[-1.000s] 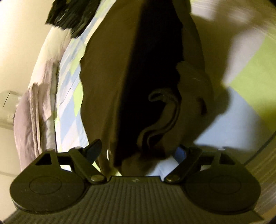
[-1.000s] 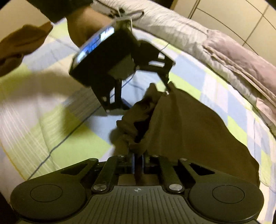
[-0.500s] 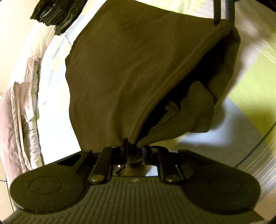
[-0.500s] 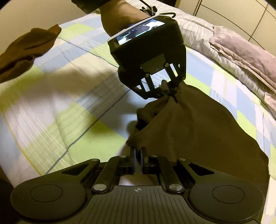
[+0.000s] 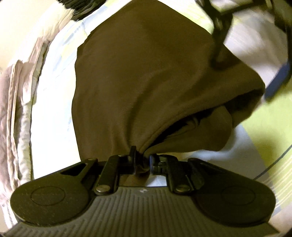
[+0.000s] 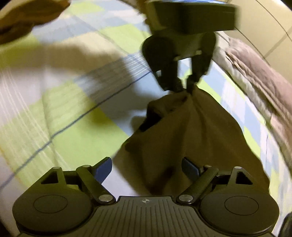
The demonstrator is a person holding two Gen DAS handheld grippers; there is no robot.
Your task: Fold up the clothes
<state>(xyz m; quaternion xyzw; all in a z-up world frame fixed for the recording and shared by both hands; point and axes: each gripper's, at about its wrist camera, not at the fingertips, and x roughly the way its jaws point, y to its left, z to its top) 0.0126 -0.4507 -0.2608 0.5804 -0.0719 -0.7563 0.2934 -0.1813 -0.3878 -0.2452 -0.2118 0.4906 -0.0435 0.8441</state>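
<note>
A brown garment point(image 5: 142, 73) lies partly lifted over the checked bedspread point(image 6: 63, 102). My left gripper point(image 5: 142, 158) is shut on a bunched corner of it; it also shows in the right wrist view point(image 6: 184, 87), holding the cloth up. My right gripper point(image 6: 146, 167) is open, its blue-padded fingers point(image 6: 103, 166) spread on either side of the garment's point(image 6: 191, 138) near edge, holding nothing. In the left wrist view the right gripper's fingers point(image 5: 219, 36) show blurred at the top right, over the far corner of the cloth.
A second brown garment point(image 6: 27, 20) lies at the far left of the bed. A folded mauve blanket point(image 6: 259, 73) and white quilt point(image 5: 23, 113) run along the bed's side. A dark cloth point(image 5: 76, 7) lies at the far end.
My right gripper has opened and let go of the garment's corner. My left gripper closed on its corner a second ago and has kept lifting it.
</note>
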